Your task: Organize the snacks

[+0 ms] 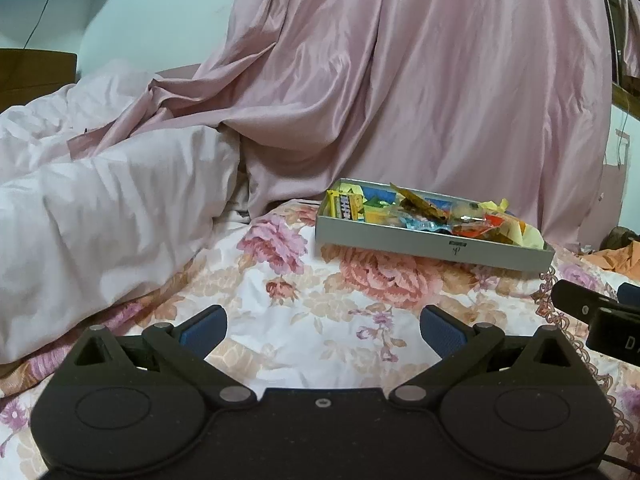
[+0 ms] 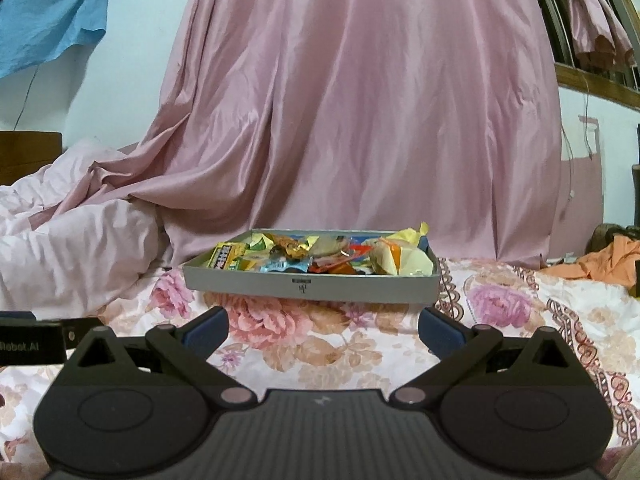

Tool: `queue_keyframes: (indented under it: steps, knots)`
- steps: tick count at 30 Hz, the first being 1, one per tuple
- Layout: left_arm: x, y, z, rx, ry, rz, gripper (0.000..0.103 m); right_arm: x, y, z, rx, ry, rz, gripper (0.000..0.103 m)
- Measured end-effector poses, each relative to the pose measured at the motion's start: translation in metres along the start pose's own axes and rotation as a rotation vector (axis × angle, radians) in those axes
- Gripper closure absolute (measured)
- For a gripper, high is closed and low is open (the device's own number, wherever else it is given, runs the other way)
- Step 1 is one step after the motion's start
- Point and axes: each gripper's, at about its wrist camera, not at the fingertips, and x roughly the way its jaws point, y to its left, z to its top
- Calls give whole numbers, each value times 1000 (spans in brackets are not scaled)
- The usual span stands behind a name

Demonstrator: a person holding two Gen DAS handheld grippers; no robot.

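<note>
A shallow grey tray (image 1: 400,240) lies on the floral bedsheet, filled with several wrapped snacks (image 1: 424,214) in yellow, blue and orange wrappers. In the right wrist view the tray (image 2: 256,286) sits straight ahead with the snacks (image 2: 320,256) heaped inside. My left gripper (image 1: 323,330) is open and empty, low over the sheet, short of the tray and to its left. My right gripper (image 2: 323,330) is open and empty, just in front of the tray's near wall. The right gripper's body shows at the right edge of the left wrist view (image 1: 600,316).
A pink curtain (image 2: 360,120) hangs behind the tray. A rumpled pale pink duvet (image 1: 100,208) lies to the left. Orange cloth (image 2: 600,264) lies at the far right. The floral bedsheet (image 1: 320,304) spreads under both grippers.
</note>
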Motion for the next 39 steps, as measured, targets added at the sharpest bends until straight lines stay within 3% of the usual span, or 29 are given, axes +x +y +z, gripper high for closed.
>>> queue_keyframes:
  steps: [39]
  knots:
    - [-1, 0, -4, 7, 3, -2, 1, 2, 6, -3, -33, 16, 27, 0]
